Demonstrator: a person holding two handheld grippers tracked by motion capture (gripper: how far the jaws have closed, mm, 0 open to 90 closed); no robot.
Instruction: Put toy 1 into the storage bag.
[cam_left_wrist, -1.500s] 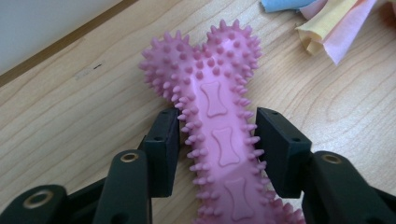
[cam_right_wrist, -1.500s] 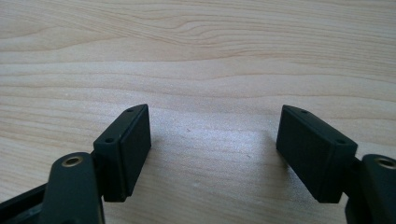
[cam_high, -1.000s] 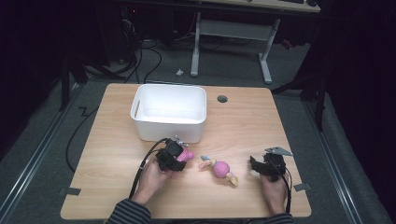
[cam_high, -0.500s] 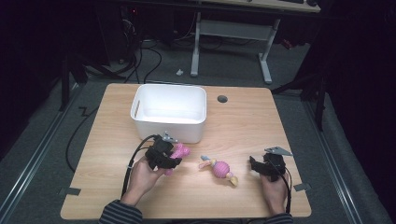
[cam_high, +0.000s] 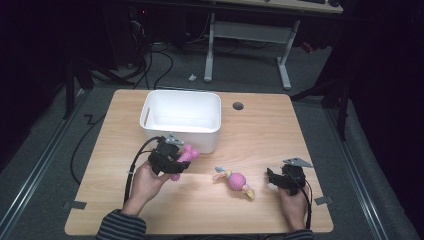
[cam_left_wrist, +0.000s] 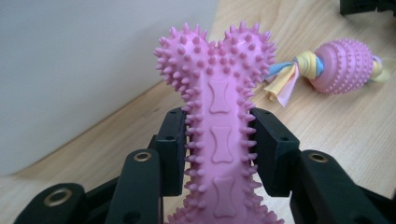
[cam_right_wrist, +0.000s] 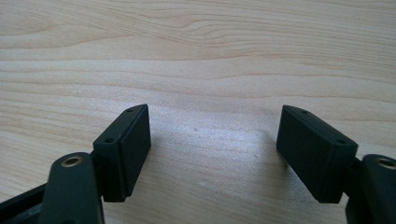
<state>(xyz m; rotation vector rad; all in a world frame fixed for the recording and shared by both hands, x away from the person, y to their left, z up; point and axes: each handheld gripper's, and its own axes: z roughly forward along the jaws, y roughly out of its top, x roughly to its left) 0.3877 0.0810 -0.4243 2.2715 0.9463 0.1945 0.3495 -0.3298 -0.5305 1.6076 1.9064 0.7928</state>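
A pink spiky rubber bone (cam_left_wrist: 219, 135) is clamped between the jaws of my left gripper (cam_left_wrist: 218, 149), which is shut on its shaft. In the high view the left gripper (cam_high: 172, 159) holds the bone (cam_high: 185, 156) just off the table, close in front of the white bin (cam_high: 181, 119). A pink knobbly ball toy with yellow and blue cloth tails (cam_high: 235, 181) lies on the table's middle; it is also in the left gripper view (cam_left_wrist: 343, 65). My right gripper (cam_high: 274, 179) rests low at the right, open, its jaws (cam_right_wrist: 215, 154) over bare wood.
The wooden table (cam_high: 260, 125) has a round cable hole (cam_high: 238, 106) behind the bin's right side. A cable (cam_high: 137, 157) trails from the left gripper. Bare wood lies between the ball toy and the right gripper.
My left gripper has lifted the pink bone and carried it left and toward the bin's front wall. The right gripper and the ball toy have stayed put.
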